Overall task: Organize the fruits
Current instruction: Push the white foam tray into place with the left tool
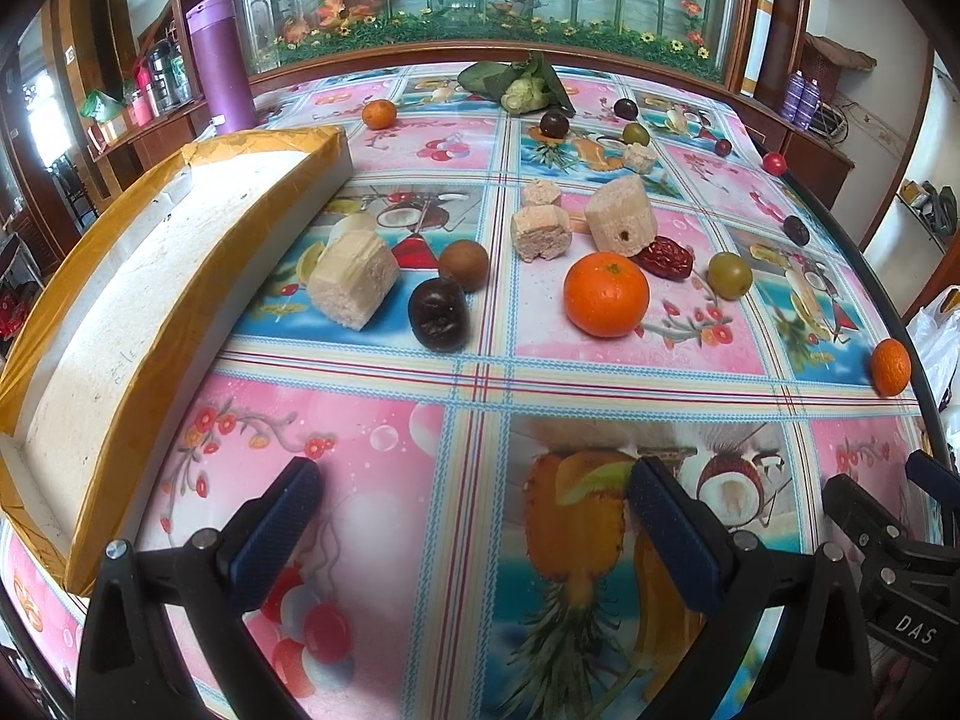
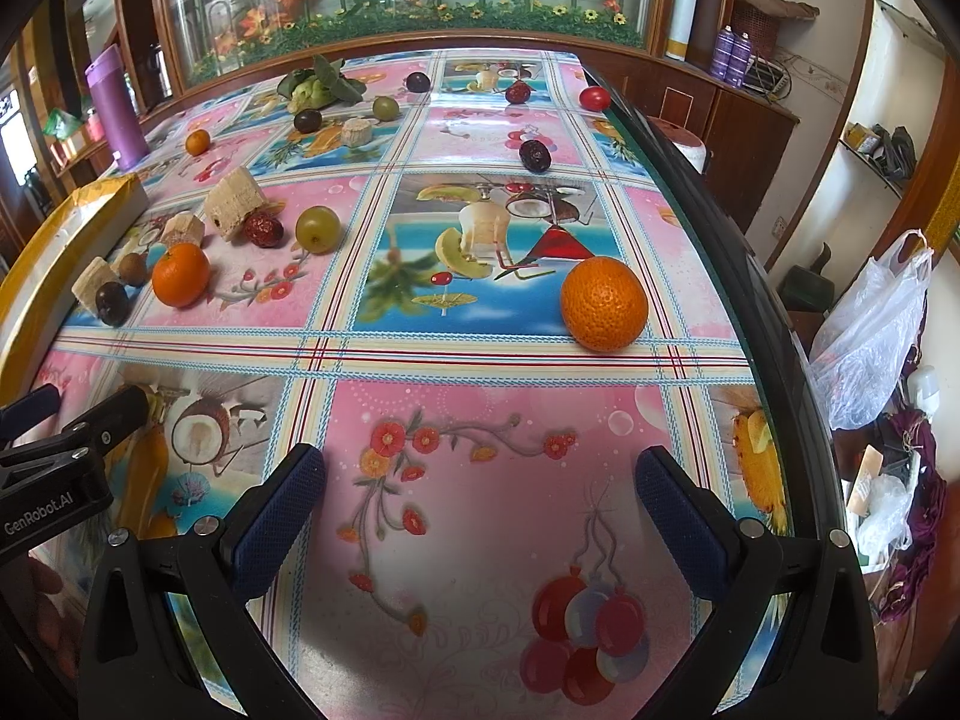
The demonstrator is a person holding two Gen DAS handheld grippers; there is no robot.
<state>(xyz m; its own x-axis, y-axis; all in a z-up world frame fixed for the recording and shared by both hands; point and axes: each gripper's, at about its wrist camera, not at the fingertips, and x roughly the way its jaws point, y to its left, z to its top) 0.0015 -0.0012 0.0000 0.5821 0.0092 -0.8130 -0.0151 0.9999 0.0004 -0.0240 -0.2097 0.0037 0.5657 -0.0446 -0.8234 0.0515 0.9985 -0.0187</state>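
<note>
While nothing is picked up yet, the fruit lies loose all over the table (image 2: 480, 540): one orange (image 1: 606, 294) sits mid-table beside a red date (image 1: 665, 258) and a green grape (image 1: 729, 275), with a dark wrinkled fruit (image 1: 439, 314) and a brown round fruit (image 1: 463, 264) just left of it, near pale cut chunks (image 1: 354, 287) of something I can't identify. A second orange (image 2: 603, 303) sits alone close to the right table edge, straight ahead of the right gripper (image 2: 480, 504); a small orange (image 1: 379, 114), dark plums, a tomato (image 2: 594, 98) and a leafy green fruit (image 1: 525, 93) are scattered at the far end. A foam box (image 1: 138, 324) with tan tape along its rim runs down the left side, likely the place to sort into. The left gripper (image 1: 474, 510) hovers low over the near cloth, jaws wide, empty; the right gripper is the same, wide and empty. Both look parked at the near edge so each has a clear line to its side, the right to the lone orange, the left to the cluster by the box. Round fruit may roll when nudged, so close on the middle.
</note>
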